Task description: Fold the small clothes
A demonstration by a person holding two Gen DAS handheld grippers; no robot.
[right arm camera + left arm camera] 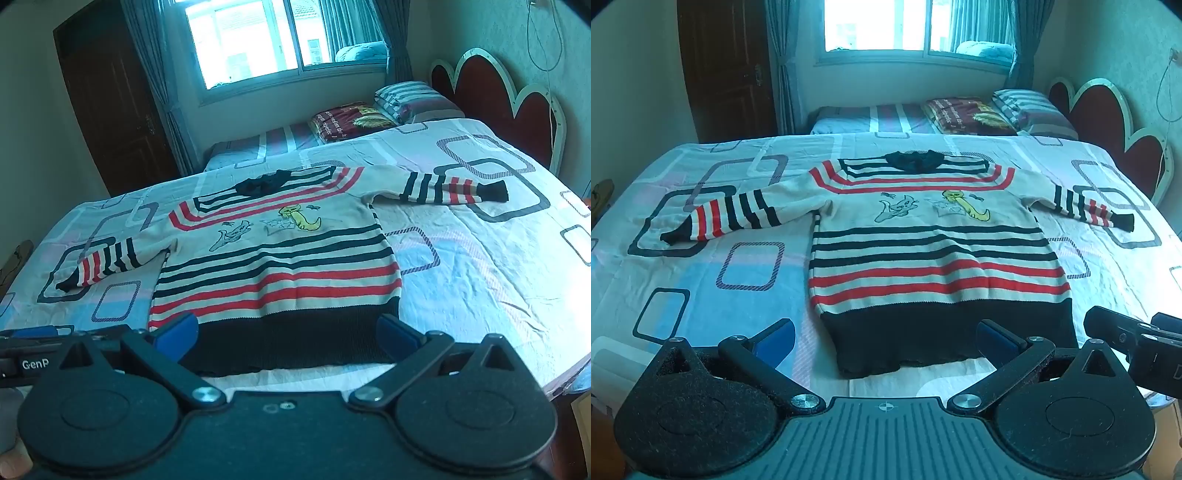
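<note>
A small striped sweater (923,240) lies flat and face up on the bed, both sleeves spread out, dark hem toward me; it also shows in the right wrist view (273,258). It is cream with black and red stripes and two cartoon animals on the chest. My left gripper (886,338) is open and empty, held above the hem's near edge. My right gripper (288,334) is open and empty, just short of the hem. The right gripper's body shows at the right edge of the left wrist view (1137,339).
The bed sheet (701,280) has a pattern of rounded rectangles. Folded blankets and a striped pillow (1030,110) lie at the far end near the red headboard (1108,122). A window and a dark wooden door (727,66) are behind.
</note>
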